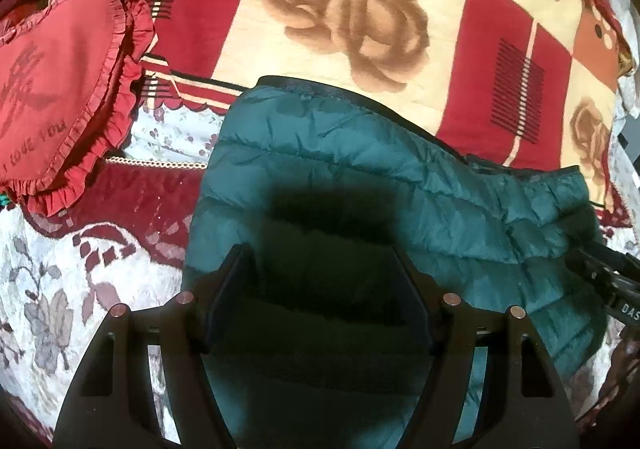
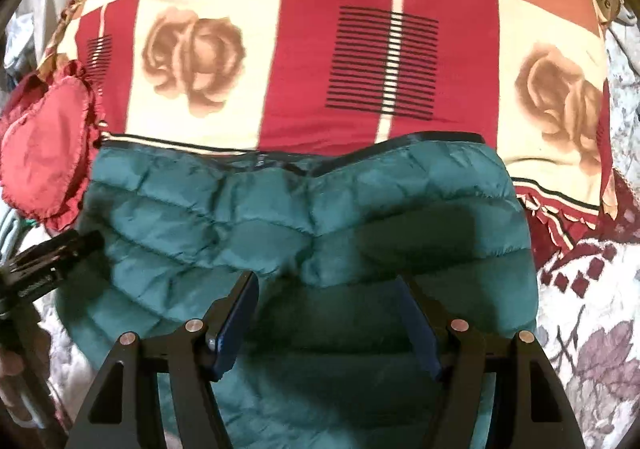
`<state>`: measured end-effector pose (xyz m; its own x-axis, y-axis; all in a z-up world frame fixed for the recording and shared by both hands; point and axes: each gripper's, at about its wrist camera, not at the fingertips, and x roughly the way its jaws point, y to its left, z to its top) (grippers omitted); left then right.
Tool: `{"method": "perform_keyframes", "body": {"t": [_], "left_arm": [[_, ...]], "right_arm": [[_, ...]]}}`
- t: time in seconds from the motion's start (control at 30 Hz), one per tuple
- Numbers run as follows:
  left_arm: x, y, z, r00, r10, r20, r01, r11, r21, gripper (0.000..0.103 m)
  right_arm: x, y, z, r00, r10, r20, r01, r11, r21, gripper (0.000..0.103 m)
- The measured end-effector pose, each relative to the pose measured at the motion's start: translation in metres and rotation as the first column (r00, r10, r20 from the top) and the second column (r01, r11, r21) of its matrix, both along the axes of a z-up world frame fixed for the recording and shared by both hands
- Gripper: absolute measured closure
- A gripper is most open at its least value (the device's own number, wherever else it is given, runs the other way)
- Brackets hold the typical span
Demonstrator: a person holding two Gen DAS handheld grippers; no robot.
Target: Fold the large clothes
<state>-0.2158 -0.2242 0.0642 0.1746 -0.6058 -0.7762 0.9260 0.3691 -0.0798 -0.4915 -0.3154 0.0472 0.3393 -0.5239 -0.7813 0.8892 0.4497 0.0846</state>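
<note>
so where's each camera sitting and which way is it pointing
Left wrist: on the left gripper, angled down over the green puffer jacket; its open fingers show, with the right gripper at the right edge.
Right wrist: on the right gripper, aimed down at the same jacket; open fingers show.
Shared: jacket, rose blanket, heart pillow.

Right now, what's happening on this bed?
A person holds two grippers over a green puffer jacket spread on a bed, its far edge lying on a red and cream blanket. The left gripper and right gripper both hover open above it, gripping nothing. A red heart pillow sits off to the left.
</note>
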Motion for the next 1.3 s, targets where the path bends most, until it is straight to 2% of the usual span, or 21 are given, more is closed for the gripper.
{"method": "perform_keyframes", "body": {"t": [0.13, 0.27, 0.4, 0.53, 0.7, 0.77, 0.83, 0.87, 1.03, 1.17, 1.3], "left_arm": [[0.004, -0.017, -0.01, 0.999, 0.022, 0.036, -0.024, 0.999, 0.038, 0.032], [0.011, -0.028, -0.023, 0.999, 0.039, 0.026, -0.041, 0.998, 0.056, 0.031], [0.017, -0.037, -0.034, 0.999, 0.047, 0.015, -0.048, 0.997, 0.065, 0.025], [0.02, -0.042, -0.042, 0.999, 0.05, 0.009, -0.05, 0.997, 0.06, 0.023], [0.016, -0.037, -0.04, 0.999, 0.043, 0.03, -0.044, 0.998, 0.054, 0.023], [0.02, -0.029, -0.034, 0.999, 0.042, 0.001, -0.042, 0.998, 0.044, 0.023], [0.027, -0.019, -0.029, 0.998, 0.031, -0.057, -0.03, 0.999, 0.021, 0.023], [0.03, -0.015, -0.027, 0.997, 0.026, -0.077, -0.025, 1.0, 0.014, 0.023], [0.057, 0.015, -0.015, 0.982, 0.017, -0.188, -0.019, 1.0, -0.008, 0.023], [0.077, 0.029, -0.011, 0.972, 0.027, -0.231, -0.032, 0.999, -0.015, 0.023], [0.086, 0.04, -0.014, 0.962, 0.04, -0.27, -0.044, 0.999, -0.008, 0.023]], "right_arm": [[0.011, -0.02, -0.019, 0.998, -0.014, -0.063, 0.013, 1.0, -0.015, 0.035], [0.025, -0.037, -0.036, 0.993, -0.006, -0.12, 0.003, 1.0, -0.026, 0.035], [0.027, -0.054, -0.047, 0.996, -0.022, -0.092, 0.022, 1.0, 0.001, 0.033], [0.025, -0.066, -0.059, 0.997, -0.034, -0.062, 0.036, 0.999, 0.02, 0.029], [0.022, -0.062, -0.052, 0.997, -0.039, -0.061, 0.041, 0.999, 0.03, 0.029], [0.013, -0.052, -0.04, 0.999, -0.033, -0.015, 0.034, 0.999, 0.031, 0.023], [0.005, -0.04, -0.027, 0.999, -0.024, 0.04, 0.023, 0.999, 0.027, 0.008], [0.0, -0.035, -0.022, 0.998, -0.017, 0.055, 0.015, 0.999, 0.034, 0.006], [-0.033, -0.009, -0.002, 0.996, 0.008, 0.084, -0.012, 0.999, 0.047, 0.006], [-0.07, 0.0, 0.003, 0.994, -0.031, 0.109, 0.025, 0.998, 0.062, 0.005], [-0.083, 0.01, 0.007, 0.993, -0.056, 0.1, 0.05, 0.997, 0.066, 0.005]]}}
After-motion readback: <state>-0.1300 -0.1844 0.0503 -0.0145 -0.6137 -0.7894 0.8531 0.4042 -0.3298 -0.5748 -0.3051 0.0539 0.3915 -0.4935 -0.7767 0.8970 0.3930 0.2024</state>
